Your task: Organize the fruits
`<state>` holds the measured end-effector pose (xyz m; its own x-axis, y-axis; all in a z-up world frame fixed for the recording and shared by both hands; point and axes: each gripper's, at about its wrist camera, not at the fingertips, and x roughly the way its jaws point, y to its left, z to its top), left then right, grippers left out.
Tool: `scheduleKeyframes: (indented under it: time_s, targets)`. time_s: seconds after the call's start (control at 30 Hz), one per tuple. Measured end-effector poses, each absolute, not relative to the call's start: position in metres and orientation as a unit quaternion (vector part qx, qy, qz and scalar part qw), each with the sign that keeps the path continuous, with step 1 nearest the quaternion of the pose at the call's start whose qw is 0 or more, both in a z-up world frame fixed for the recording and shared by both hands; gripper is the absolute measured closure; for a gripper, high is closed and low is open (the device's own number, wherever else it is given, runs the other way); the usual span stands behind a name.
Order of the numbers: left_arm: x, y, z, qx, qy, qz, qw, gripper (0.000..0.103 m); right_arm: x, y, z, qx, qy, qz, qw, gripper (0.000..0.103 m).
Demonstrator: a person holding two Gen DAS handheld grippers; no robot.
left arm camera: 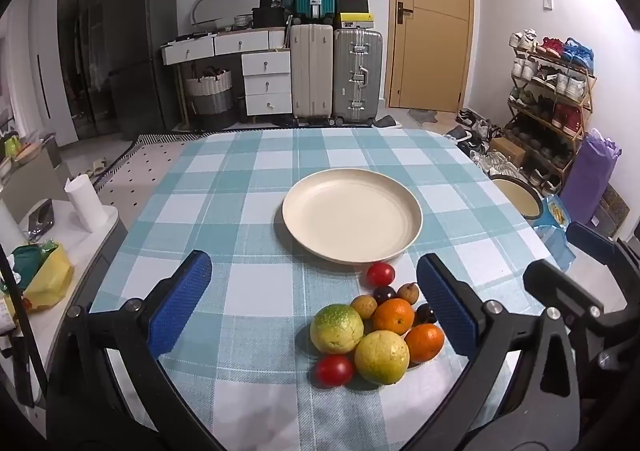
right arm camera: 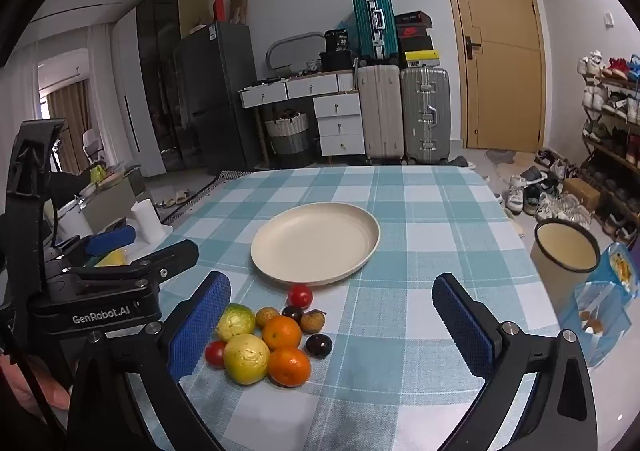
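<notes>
Checked cloth covers the table, with suitcases and a door behind; a cream plate sits mid-cloth, bare; the left gripper hangs near the plate's near rim, jaws spread wide, gripping nothing; the fruit pile lies just nearer than the plate, between that gripper's pads, toward its right pad, untouched; the right gripper hangs right of it, jaws equally wide and empty, the pile just inside its left pad.
</notes>
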<state>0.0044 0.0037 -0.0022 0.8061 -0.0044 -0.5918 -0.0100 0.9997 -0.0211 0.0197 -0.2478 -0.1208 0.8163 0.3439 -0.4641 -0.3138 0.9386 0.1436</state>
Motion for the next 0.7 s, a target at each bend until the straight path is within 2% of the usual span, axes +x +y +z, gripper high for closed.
scheduleKeyframes:
  time_s: [0.13,0.37,0.7]
  targets:
    - [-0.011,0.001,0.003,-0.01,0.28,0.005,0.96,0.001,0.02,-0.254,-0.119,0.048,0.243,0.186,0.951,0.0]
    - [-0.007,0.005,-0.003,-0.014,0.306,-0.004,0.952,0.001,0.006,-0.233,-0.113,-0.002,0.234,0.178,0.956,0.0]
    - [0.0,0.007,-0.006,-0.026,0.31,-0.01,0.95,0.001,0.008,-0.24,-0.116,0.005,0.239,0.177,0.955,0.0]
